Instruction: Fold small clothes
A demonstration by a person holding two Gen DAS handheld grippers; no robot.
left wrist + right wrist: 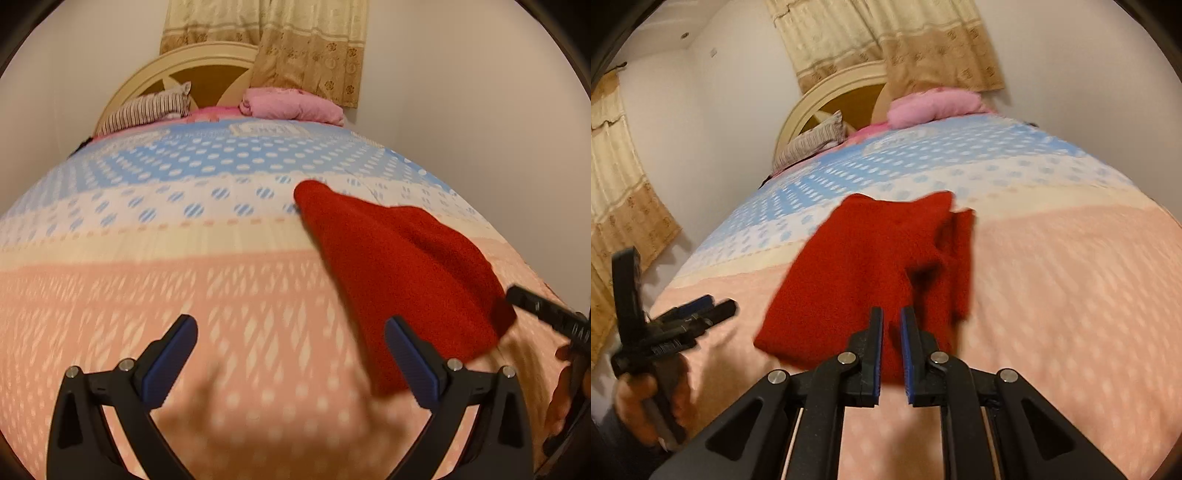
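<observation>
Both grippers, left gripper and right gripper, released; red garment on bed.

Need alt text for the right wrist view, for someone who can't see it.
A folded red garment lies on a patterned bedspread, just ahead of the right gripper, whose jaws stand slightly apart with nothing between them. The left gripper is held off to the left; pillows sit at the headboard.
</observation>
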